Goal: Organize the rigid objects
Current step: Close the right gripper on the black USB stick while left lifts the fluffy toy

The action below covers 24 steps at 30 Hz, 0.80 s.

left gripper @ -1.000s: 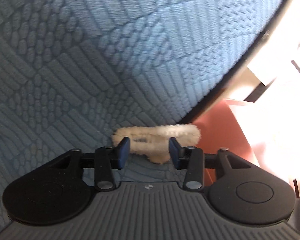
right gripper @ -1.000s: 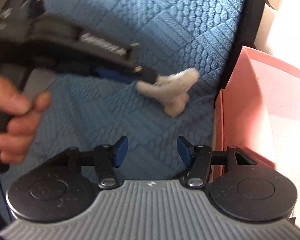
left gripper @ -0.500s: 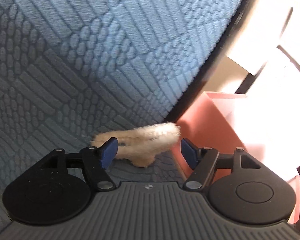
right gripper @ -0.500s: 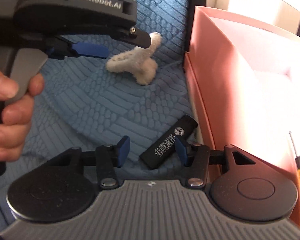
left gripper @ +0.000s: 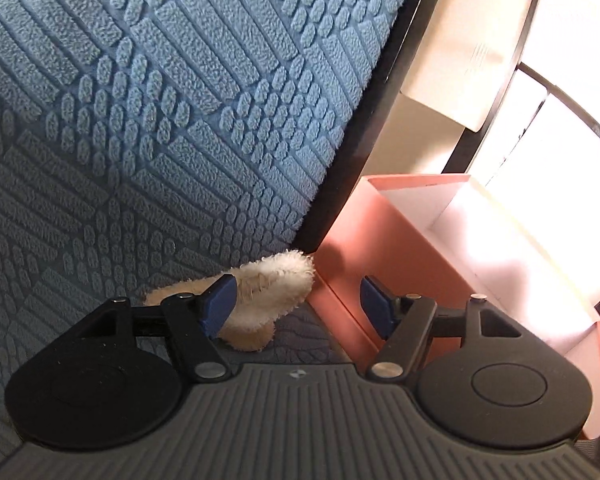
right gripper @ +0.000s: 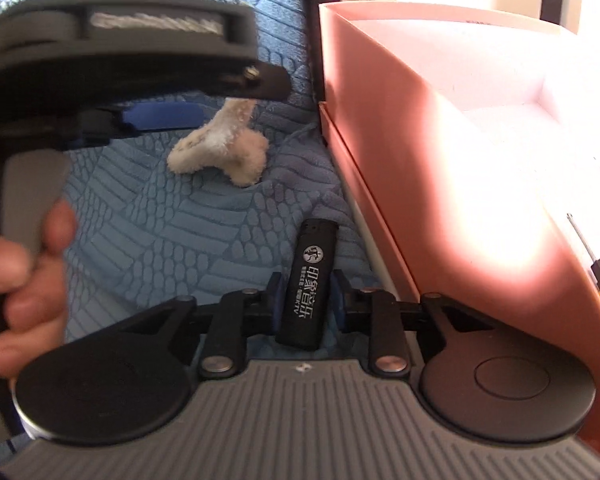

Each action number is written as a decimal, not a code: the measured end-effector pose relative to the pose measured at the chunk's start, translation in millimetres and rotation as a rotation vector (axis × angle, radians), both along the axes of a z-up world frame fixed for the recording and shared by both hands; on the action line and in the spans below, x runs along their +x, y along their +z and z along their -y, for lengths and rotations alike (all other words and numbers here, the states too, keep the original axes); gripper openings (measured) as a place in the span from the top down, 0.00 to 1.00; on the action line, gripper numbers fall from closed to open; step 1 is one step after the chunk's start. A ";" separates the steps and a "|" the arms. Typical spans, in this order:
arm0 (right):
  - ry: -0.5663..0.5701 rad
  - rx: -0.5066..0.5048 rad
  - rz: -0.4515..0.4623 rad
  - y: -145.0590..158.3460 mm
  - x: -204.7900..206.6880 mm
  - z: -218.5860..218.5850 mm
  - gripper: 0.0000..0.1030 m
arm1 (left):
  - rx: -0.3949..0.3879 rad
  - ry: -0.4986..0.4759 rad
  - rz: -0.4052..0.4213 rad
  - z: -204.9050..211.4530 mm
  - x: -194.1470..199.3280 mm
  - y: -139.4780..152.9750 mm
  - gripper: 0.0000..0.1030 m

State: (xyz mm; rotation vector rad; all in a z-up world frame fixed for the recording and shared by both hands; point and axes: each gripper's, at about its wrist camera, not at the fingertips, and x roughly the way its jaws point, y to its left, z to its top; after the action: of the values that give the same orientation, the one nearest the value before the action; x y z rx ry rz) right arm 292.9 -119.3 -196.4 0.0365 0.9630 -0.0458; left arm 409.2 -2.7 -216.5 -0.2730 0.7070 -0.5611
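Inspector A: What was under the right gripper [right gripper: 306,307]?

Inspector B: A black lighter [right gripper: 309,284] with white printing, lying on the blue textured cover [right gripper: 180,216]. It sat lengthwise between the blue pads [right gripper: 275,300]. The jaws were narrow and closing. The pads stood right against its sides, though I could not tell whether they pressed on it.

Inspector A: And the left gripper [left gripper: 296,302]?

Inspector B: Its jaws stood wide. A cream fuzzy piece [left gripper: 268,292] lay on the cover beneath them, nearer the left pad, which overlapped it in the left wrist view. The other pad stood well clear of it, in front of the pink box [left gripper: 364,248].

Inspector A: Was the fuzzy piece held?

Inspector B: No. In the right wrist view it rested on the cover below the left gripper's fingers, loose, just beside the box wall.

Inspector A: Where did the box stand?

Inspector B: Along the right edge of the cover, against a dark frame. Its inside was pale and strongly lit. A screwdriver [right gripper: 598,268] with a yellow handle showed within it at the far right of the right wrist view.

Inspector A: Anything of the person?

Inspector B: A hand [right gripper: 24,280] wrapped around the left gripper's handle, at the left of the right wrist view.
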 end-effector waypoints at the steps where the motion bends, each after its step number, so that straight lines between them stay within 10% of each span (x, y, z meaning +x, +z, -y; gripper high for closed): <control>1: 0.010 -0.002 0.003 0.4 -0.9 -1.1 0.73 | 0.014 0.003 0.004 3.3 1.6 -0.5 0.31; 10: 0.070 0.039 -0.033 1.1 -3.7 -9.1 0.74 | 0.162 0.068 0.044 37.5 19.5 -14.6 0.59; 24: 0.157 0.080 -0.032 10.3 -18.5 -14.8 0.74 | -0.036 0.259 -0.041 -6.6 5.8 13.9 0.86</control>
State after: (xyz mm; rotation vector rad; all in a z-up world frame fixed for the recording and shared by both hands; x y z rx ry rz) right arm 274.4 -104.6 -186.0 0.0336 0.9967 0.1373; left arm 415.0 3.9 -202.6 -0.4045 0.6887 -0.3223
